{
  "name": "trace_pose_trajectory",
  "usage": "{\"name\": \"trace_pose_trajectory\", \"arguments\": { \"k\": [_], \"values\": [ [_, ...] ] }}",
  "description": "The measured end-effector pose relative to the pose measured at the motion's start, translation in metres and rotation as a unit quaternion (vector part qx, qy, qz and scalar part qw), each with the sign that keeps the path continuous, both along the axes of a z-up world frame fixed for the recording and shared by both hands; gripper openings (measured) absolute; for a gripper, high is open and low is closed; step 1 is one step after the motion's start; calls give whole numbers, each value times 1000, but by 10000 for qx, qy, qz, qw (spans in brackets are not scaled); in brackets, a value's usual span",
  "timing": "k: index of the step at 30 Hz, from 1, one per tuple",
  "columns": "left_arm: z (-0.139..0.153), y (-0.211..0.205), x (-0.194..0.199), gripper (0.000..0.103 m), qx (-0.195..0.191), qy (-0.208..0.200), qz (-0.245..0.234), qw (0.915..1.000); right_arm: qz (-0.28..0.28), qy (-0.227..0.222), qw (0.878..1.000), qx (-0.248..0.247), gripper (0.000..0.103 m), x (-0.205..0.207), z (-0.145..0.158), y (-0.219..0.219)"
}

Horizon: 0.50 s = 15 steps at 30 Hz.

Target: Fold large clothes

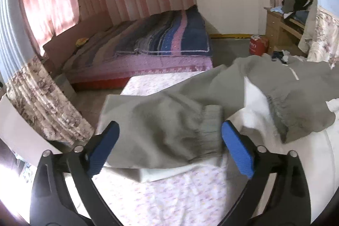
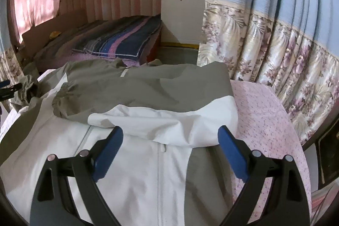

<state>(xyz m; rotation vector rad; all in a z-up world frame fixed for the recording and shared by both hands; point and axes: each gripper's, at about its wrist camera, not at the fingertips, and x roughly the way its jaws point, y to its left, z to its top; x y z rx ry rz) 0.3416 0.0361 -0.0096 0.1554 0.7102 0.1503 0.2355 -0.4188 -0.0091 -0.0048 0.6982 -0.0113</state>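
Blue-padded fingers (image 1: 106, 151) of your left gripper (image 1: 169, 147) stand wide apart on either side of a grey sleeve (image 1: 169, 126), whose ribbed cuff (image 1: 209, 128) lies just inside the right pad. No pad touches the cloth; the gripper holds nothing.

Your right gripper (image 2: 170, 149) is likewise spread wide and empty. It hovers over the white front panel (image 2: 131, 173) of the grey-and-white jacket (image 2: 148, 99), near the zipper line (image 2: 160, 183). The other sleeve (image 2: 131, 99) is already laid across the chest, its gathered cuff (image 2: 61, 103) toward the left of that view.

The jacket lies spread on a pink floral bedsheet (image 2: 264, 120). A striped quilt (image 1: 169, 35) on a second bed sits well apart and plays no part.

Judged step: sleeve folding, with one sleeve in and one left out. The task appears to be in its early part.

Next move:
1. Close the left gripper on the sleeve near the cuff.
2. Carry it across the body to lie over the folded sleeve.
3. Keep the right gripper clear, or press the front panel to stop the thin fabric from sliding.
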Motion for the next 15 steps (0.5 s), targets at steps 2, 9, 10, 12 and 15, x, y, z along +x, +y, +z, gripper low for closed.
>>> {"name": "trace_pose_trajectory", "arguments": {
  "k": [2, 9, 10, 12, 15],
  "values": [
    [-5, -17, 6, 99, 108, 24, -90, 9999, -5, 6, 10000, -21, 91, -1, 1, 1],
    [-53, -34, 41, 47, 1027, 624, 310, 9923, -107, -19, 9999, -47, 91, -7, 2, -9],
    [-54, -26, 43, 32, 726, 738, 328, 9941, -127, -21, 9999, -56, 91, -8, 2, -11],
    [-48, -19, 44, 21, 390, 715, 382, 9959, -166, -20, 9999, -3, 91, -10, 1, -18],
    [-26, -24, 39, 16, 358, 465, 344, 9977, -240, -52, 9997, 86, 91, -10, 1, -27]
  ]
}}
